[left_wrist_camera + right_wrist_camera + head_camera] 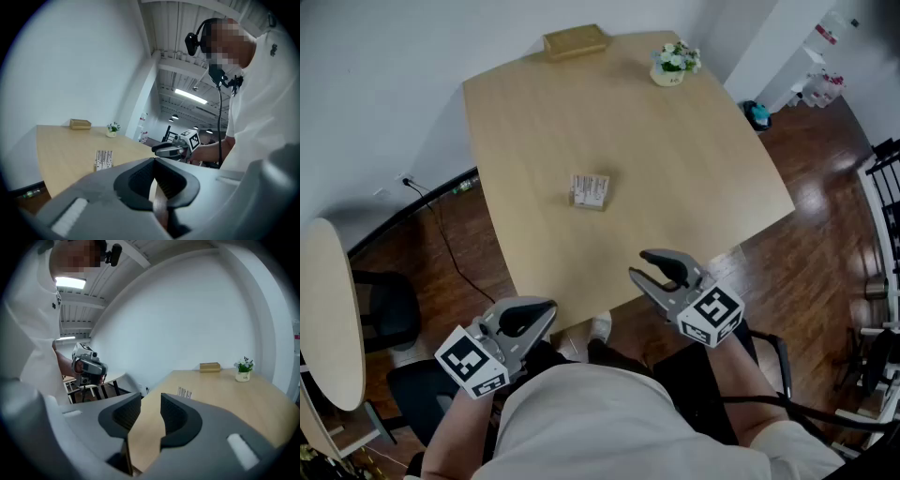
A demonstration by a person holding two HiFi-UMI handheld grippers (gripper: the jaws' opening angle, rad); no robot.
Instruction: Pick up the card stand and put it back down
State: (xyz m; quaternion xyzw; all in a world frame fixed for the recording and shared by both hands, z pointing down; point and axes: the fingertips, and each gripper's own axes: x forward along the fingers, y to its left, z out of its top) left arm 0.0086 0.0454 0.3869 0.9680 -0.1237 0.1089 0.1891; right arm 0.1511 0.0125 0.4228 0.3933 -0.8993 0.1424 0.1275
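Off the table's (675, 169) near edge, both grippers hang over my lap, neither over the tabletop yet.

- Card stand (590, 190): mid-table, upright as far as I can tell, alone, well apart from both claws. Untouched; the pick-up is not begun.
- Right gripper (639, 263): just beyond the table's near edge, claw wide, nothing between the pads. Its own view looks along the tabletop, with the stand a little right of the gap.
- Left gripper (551, 307): further back from the table's near edge, claw pinched together at the tips, empty. I judge it idle for this job.
- Box (575, 41) and plant pot (674, 64): at the table's far edge, out of the way.

Risks as I read them:
- The stand looks small and light. If one pad reaches it before the other, I expect it to skid across the table or topple rather than seat in the claw.
- The approach is long and low from the table's near edge. Coming in off-line could clip the stand's corner.
- I can't tell base from cards at this range. A pinch on loose cards alone could lift them and leave the stand behind.
- A tilted set-down may tip it over on release.
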